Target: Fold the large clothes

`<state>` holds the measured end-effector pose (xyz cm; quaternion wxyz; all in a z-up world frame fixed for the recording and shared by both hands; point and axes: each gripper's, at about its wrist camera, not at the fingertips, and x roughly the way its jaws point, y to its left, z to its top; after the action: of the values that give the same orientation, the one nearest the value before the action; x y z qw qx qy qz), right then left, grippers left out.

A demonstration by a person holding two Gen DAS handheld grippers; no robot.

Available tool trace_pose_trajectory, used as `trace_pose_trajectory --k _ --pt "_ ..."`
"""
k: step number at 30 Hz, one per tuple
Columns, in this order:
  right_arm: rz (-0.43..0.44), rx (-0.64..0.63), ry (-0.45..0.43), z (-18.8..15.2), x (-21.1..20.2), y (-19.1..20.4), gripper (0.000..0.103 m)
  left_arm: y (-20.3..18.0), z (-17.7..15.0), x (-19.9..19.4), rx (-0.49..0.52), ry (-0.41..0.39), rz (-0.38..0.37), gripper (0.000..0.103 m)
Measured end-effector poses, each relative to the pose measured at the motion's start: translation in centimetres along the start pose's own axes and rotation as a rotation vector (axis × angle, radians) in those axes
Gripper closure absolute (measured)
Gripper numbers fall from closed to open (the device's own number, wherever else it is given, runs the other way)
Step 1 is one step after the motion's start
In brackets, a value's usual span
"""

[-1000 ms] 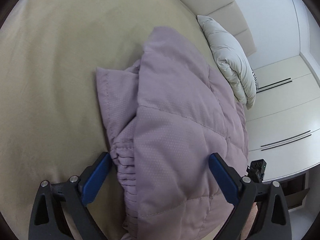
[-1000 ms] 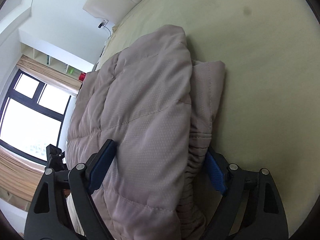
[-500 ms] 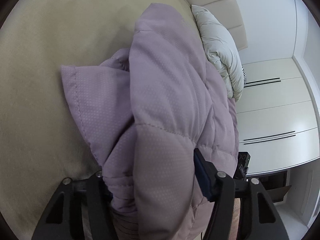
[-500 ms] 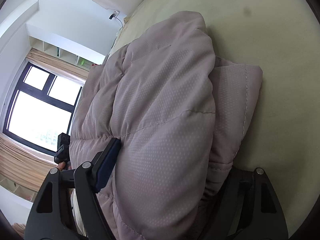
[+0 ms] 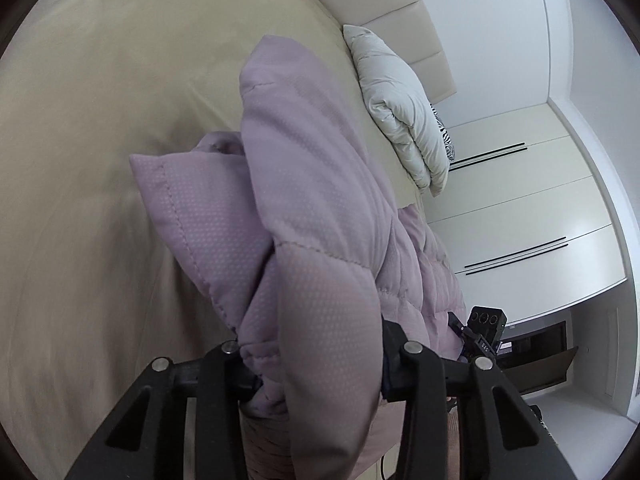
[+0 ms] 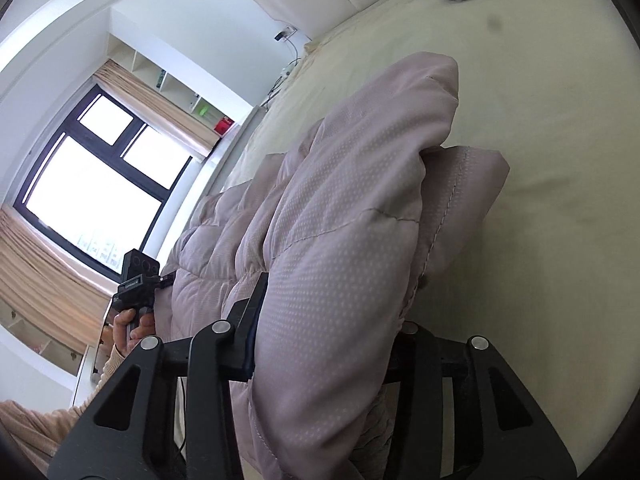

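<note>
Quilted mauve jacket [image 5: 312,200] bunched on the beige bed [image 5: 100,140], one end lifted clear of the sheet. Left tongs [image 5: 316,364] closing, jaws pressed into a thick padded fold near the elastic cuff; fabric fills the gap completely. Right tongs [image 6: 324,332] likewise closing on the other side of the same bundle, padding bulging between the jaws and over them, right jaw largely hidden by cloth. A flat flap of the jacket [image 6: 460,200] sticks out toward the open bed. White folded duvet [image 5: 400,108] lies by the headboard [image 5: 380,32], apart from the jacket. From the right wrist view, a hand [image 6: 132,328] grips the other handle, window [image 6: 96,184] behind. White wardrobe doors [image 5: 520,208] beyond bed edge.
</note>
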<state>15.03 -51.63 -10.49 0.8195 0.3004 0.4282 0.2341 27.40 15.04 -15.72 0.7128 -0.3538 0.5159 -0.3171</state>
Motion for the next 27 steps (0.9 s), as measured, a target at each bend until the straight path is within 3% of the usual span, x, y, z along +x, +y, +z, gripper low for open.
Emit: trace_pose_trajectory --k 4,8,12,16,20,24,27 --pt "0.047 0.018 0.01 -5.6 -1.8 2.2 0.063 0.7 -4.9 -3.6 0.007 0.007 -0.01 0.061" --pt "0.043 0.117 0.037 -10.5 -1.4 0.1 0.063 4.9 -8.0 -4.0 -0.085 0.038 -0.01 0.057" --pt "0.091 0.292 -0.007 -13.9 0.1 -5.2 0.057 8.0 -8.6 -2.8 -0.154 0.01 -0.084 0.049" --pt "0.127 0.291 -0.082 -15.6 0.1 -6.1 0.058 7.9 -8.5 -2.3 -0.132 -0.005 -0.065 0.045" --pt "0.16 0.305 -0.084 -16.0 0.0 -6.3 0.056 8.3 -9.1 -2.6 -0.146 -0.012 -0.09 0.043" --pt "0.103 0.371 -0.117 -17.4 -3.0 -5.8 0.049 7.3 -10.6 -5.0 -0.156 -0.075 -0.053 0.038" --pt "0.024 0.355 -0.188 -18.9 -6.9 -5.0 0.044 5.2 -11.7 -7.5 -0.08 -0.12 0.03 0.029"
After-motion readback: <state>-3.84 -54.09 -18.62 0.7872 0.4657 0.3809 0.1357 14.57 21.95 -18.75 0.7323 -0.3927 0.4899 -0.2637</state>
